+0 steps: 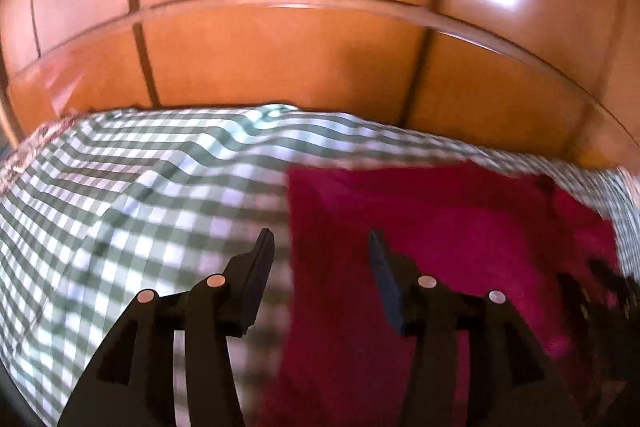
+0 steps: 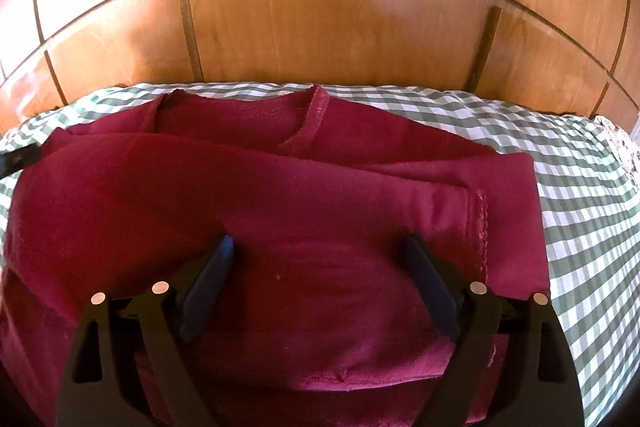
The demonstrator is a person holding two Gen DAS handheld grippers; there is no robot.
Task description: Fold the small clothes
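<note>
Garment [image 2: 280,195]: dark red knit, folded in layers, neckline and stitched hem showing; lay flat on green-and-white checked cloth [image 2: 592,187] before wooden panelling [image 2: 320,27]. Left view blurred, possibly same item. Right gripper [image 2: 320,247]: wide open above garment, holding nothing. Left gripper [image 1: 320,239]: partly open over garment's edge, empty.
</note>
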